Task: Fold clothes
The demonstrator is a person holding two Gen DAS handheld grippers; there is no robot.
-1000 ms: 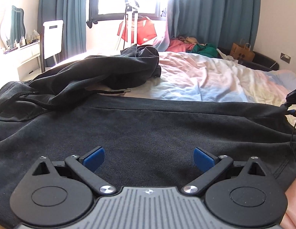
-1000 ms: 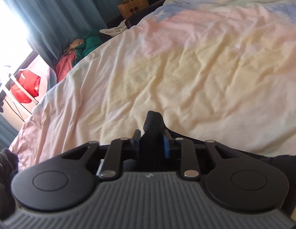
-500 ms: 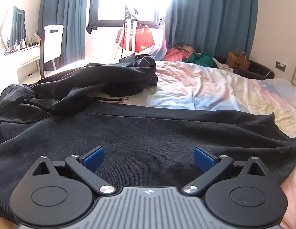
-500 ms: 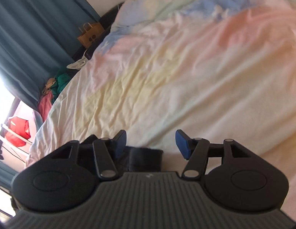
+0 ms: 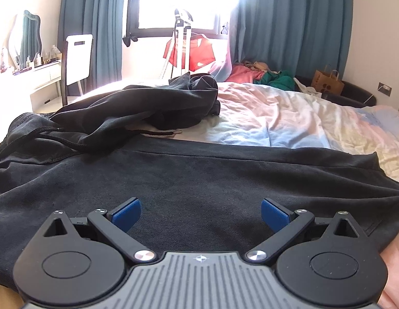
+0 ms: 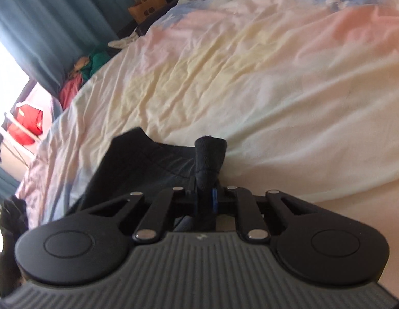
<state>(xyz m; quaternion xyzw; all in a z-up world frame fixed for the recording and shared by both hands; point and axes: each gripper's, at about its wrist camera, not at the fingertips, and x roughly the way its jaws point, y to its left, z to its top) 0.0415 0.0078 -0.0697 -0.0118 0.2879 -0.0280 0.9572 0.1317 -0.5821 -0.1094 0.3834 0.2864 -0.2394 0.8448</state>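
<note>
The bed (image 5: 289, 118), in a crumpled pastel cover of pink, yellow and pale blue, fills most of both views. Across its near side lies the black garment (image 5: 189, 180), spread flat from 9 o'clock to 3 o'clock in the left wrist view, with a bunched part heaped toward 10 o'clock and a drawstring (image 5: 163, 133) trailing off it onto the cover. Teal curtains (image 5: 297, 20) hang on both sides of a bright window at 12 o'clock. A white chair (image 5: 77, 59) stands at 10 o'clock beside a dressing table. A red cloth (image 5: 199, 51) hangs on a stand under the window, and a brown paper bag (image 5: 326, 81) sits at 2 o'clock past the far edge of the bed.

The left gripper (image 5: 200, 212) hovers over the flat part of the garment, its blue-padded fingers (image 5: 126, 213) wide apart with nothing between them.

In the right wrist view, the right gripper (image 6: 207, 198) is closing its fingers, and they are clamped on a fold of the black garment, which sticks up past the tips at 12 o'clock. The corner of the cloth spreads out toward 10 o'clock over the cover.
</note>
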